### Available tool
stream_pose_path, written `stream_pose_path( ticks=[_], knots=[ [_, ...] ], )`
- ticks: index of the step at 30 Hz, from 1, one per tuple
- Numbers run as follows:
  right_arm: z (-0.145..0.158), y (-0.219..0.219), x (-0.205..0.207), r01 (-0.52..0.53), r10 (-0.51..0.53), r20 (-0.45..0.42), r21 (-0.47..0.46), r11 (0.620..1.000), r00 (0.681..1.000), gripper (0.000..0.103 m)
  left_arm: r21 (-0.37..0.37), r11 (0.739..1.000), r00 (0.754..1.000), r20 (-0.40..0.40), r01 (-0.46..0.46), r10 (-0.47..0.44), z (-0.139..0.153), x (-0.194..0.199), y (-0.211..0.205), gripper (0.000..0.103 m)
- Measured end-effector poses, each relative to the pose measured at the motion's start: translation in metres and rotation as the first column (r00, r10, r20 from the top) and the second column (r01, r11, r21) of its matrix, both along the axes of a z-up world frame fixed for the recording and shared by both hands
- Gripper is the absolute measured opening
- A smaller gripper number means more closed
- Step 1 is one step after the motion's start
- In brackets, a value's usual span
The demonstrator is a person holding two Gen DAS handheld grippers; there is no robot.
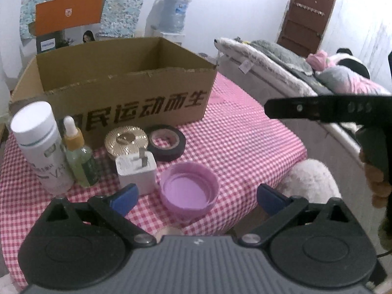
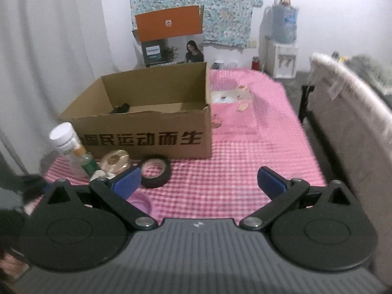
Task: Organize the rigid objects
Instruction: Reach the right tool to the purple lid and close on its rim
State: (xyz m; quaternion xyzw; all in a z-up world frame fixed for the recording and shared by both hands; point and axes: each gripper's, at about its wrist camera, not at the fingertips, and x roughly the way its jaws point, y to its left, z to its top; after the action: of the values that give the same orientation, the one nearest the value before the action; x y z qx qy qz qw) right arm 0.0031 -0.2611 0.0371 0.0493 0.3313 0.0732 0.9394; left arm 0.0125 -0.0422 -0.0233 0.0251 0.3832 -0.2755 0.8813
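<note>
On the pink checked cloth, in front of an open cardboard box (image 1: 122, 83), stand a white bottle (image 1: 39, 144), a green dropper bottle (image 1: 79, 156), a gold-lidded jar (image 1: 126, 139), a black tape roll (image 1: 165, 142), a white plug adapter (image 1: 136, 171) and a purple cap (image 1: 189, 193). My left gripper (image 1: 196, 196) is open, its blue pads either side of the purple cap and not touching it. My right gripper (image 2: 199, 183) is open with nothing between its pads, just right of the tape roll (image 2: 155, 172). A dark object (image 2: 120, 109) lies inside the box (image 2: 147, 122).
The other gripper's black finger (image 1: 306, 109), held by a hand (image 1: 377, 183), reaches in from the right of the left wrist view. A padded bed edge (image 2: 343, 112) runs along the table's right side. A water dispenser (image 2: 284, 39) stands behind.
</note>
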Motion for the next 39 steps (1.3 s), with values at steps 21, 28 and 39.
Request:
stream_pose_path(
  ticks=[21, 28, 39],
  knots=[
    [-0.073, 0.040, 0.041, -0.134, 0.163, -0.223, 0.137, 0.981, 0.961, 0.056, 0.171, 0.985, 1.000, -0.018, 0.024, -0.021, -0.039, 0.014, -0.019, 0.068],
    [-0.084, 0.038, 0.043, -0.135, 0.163, -0.254, 0.122, 0.983, 0.953, 0.035, 0.172, 0.984, 0.999, -0.005, 0.054, -0.054, -0.040, 0.017, -0.034, 0.061],
    [-0.089, 0.014, 0.040, -0.089, 0.120, -0.253, 0.132, 0.987, 0.960, 0.025, 0.205, 0.974, 0.995, 0.009, 0.100, -0.104, -0.039, 0.019, -0.061, 0.065]
  ],
)
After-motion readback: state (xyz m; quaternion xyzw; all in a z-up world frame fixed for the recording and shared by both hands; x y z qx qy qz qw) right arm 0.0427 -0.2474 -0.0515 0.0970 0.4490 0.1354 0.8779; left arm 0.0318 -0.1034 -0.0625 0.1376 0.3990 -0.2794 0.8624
